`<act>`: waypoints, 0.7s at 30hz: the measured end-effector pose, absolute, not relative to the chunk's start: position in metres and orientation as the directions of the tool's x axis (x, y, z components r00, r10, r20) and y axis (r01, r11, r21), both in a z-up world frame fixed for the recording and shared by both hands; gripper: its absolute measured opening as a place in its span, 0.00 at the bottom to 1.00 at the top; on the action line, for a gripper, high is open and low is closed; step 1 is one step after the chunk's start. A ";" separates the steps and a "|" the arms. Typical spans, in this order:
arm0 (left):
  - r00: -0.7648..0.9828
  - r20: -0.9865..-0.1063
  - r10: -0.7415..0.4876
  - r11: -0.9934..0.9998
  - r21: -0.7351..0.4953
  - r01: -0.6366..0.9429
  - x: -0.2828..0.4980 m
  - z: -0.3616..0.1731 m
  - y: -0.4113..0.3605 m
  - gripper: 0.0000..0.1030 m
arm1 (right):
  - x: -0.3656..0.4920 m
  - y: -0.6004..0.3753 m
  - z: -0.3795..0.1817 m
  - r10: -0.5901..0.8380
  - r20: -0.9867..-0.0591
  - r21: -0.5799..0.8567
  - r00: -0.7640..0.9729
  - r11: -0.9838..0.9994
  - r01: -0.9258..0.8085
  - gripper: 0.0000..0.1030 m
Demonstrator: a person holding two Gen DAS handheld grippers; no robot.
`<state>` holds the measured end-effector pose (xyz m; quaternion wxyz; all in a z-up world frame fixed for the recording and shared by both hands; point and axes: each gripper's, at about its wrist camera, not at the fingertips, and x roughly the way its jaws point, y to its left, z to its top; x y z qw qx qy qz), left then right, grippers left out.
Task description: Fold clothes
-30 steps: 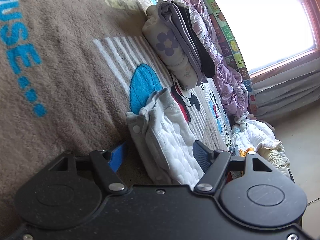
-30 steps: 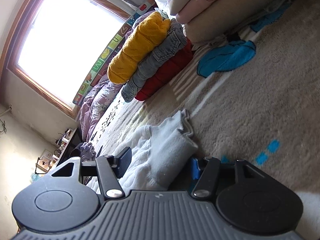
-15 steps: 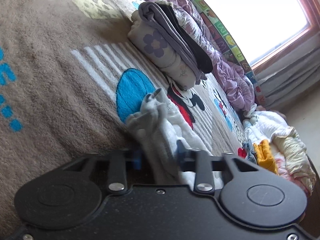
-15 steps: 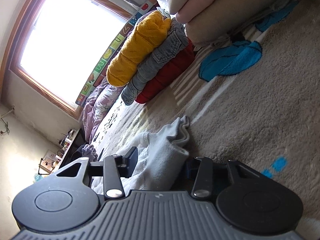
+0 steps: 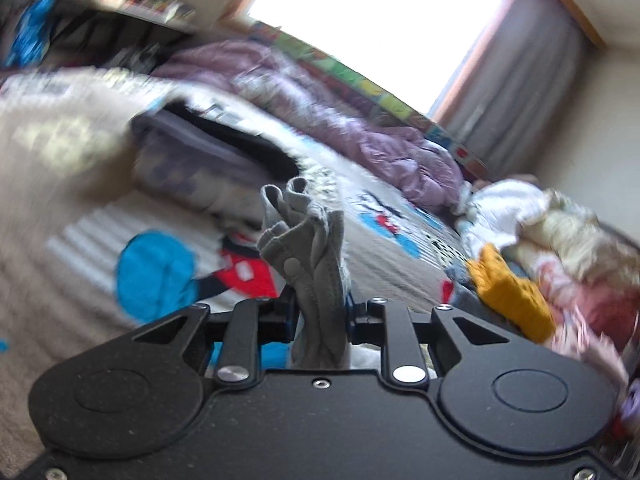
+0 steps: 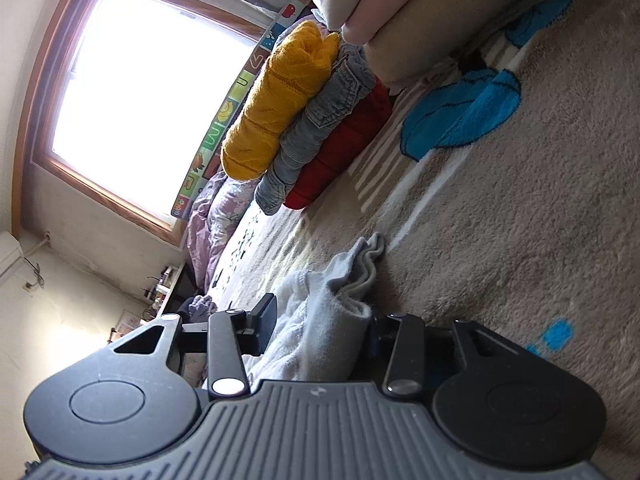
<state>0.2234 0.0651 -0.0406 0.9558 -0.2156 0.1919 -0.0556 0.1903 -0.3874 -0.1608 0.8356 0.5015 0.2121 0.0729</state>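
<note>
A: So, how far along is the folding?

B: Partly. Folded stacks [image 6: 304, 120] are sitting far back on the bed blanket [image 6: 540, 220]. The left hand-held gripper [image 5: 320, 312] is clenching the grey snap-button garment [image 5: 308, 248], having just been closing; the right hand-held gripper [image 6: 320, 332] is pinching its other end [image 6: 340, 300]. An unfolded heap [image 5: 540, 240] is waiting at the right.

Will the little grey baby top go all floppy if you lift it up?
Probably floppy: the grey top bunches into soft folds between the left gripper fingers. It looks light, being thin and quilted. Its free end would likely droop and swing.
</note>
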 end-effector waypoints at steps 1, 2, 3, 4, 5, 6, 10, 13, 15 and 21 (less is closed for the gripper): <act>0.922 -0.336 -0.194 0.916 -0.398 0.047 0.223 -0.037 0.053 0.19 | 0.190 -0.388 -0.161 0.338 -0.279 0.872 0.899 0.482 0.089 0.43; 0.923 -0.332 -0.197 0.928 -0.367 0.066 0.222 -0.034 0.042 0.19 | 0.190 -0.389 -0.162 0.341 -0.276 0.875 0.899 0.477 0.088 0.42; 0.923 -0.328 -0.200 0.938 -0.335 0.084 0.221 -0.032 0.031 0.19 | 0.190 -0.390 -0.162 0.344 -0.273 0.877 0.898 0.472 0.086 0.42; 0.924 -0.323 -0.203 0.947 -0.304 0.102 0.220 -0.029 0.020 0.19 | 0.191 -0.391 -0.163 0.347 -0.271 0.880 0.898 0.467 0.085 0.42; 0.925 -0.319 -0.204 0.954 -0.277 0.115 0.219 -0.027 0.011 0.18 | 0.191 -0.392 -0.164 0.350 -0.267 0.883 0.898 0.462 0.083 0.42; 0.927 -0.315 -0.204 0.961 -0.245 0.128 0.218 -0.026 0.000 0.18 | 0.191 -0.393 -0.164 0.354 -0.265 0.886 0.897 0.456 0.082 0.41; 0.929 -0.306 -0.209 0.976 -0.128 0.177 0.215 -0.024 -0.041 0.18 | 0.191 -0.398 -0.166 0.366 -0.249 0.900 0.897 0.429 0.075 0.41; 0.927 -0.308 -0.213 0.977 -0.049 0.208 0.217 -0.028 -0.071 0.18 | 0.191 -0.402 -0.167 0.379 -0.235 0.911 0.895 0.408 0.066 0.41; 0.925 -0.310 -0.218 0.973 0.007 0.231 0.217 -0.032 -0.091 0.18 | 0.191 -0.405 -0.168 0.389 -0.226 0.917 0.893 0.395 0.060 0.40; 0.908 -0.350 -0.231 0.944 0.144 0.296 0.220 -0.052 -0.148 0.15 | 0.190 -0.415 -0.171 0.409 -0.200 0.935 0.890 0.352 0.049 0.40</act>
